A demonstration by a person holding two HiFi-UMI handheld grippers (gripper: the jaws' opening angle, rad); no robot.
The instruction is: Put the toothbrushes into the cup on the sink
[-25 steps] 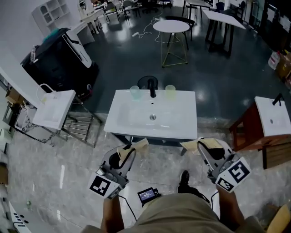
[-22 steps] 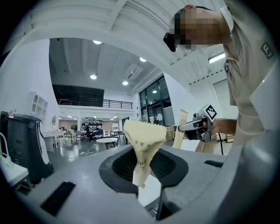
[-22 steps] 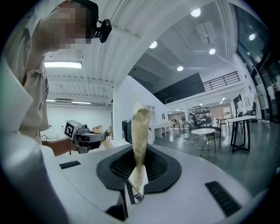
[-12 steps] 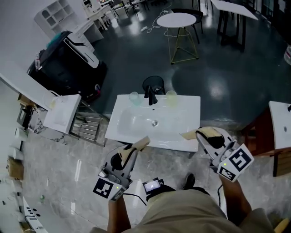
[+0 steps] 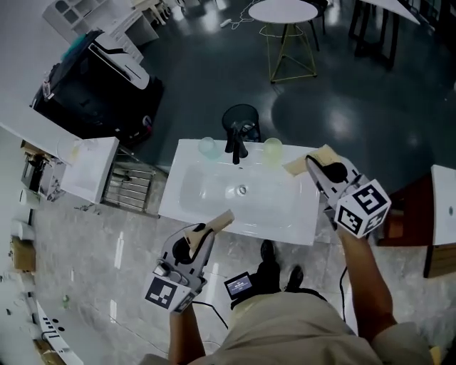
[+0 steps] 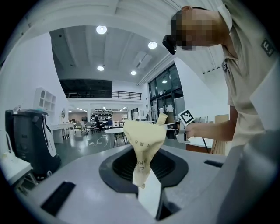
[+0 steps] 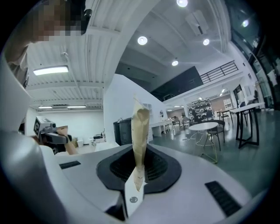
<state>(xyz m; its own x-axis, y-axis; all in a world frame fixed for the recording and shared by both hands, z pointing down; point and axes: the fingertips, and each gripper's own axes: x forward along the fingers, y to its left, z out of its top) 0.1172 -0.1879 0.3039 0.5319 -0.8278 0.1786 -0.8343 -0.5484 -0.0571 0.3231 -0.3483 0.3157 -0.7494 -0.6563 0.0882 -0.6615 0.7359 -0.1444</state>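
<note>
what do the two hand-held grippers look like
The left hand-held gripper and right hand-held gripper both have pale grey shells with a black recess, tan tape-wrapped jaws, and a cube of black-and-white square markers. The person wears beige.

round white table (image 5: pixel 283 11) way up ahead of you, black round bin (image 5: pixel 240 117) on the dark floor (image 5: pixel 199 78), big black case (image 5: pixel 92 78) off to your left, spare white basin (image 5: pixel 89 167) by a metal rack (image 5: pixel 132 189)
</note>
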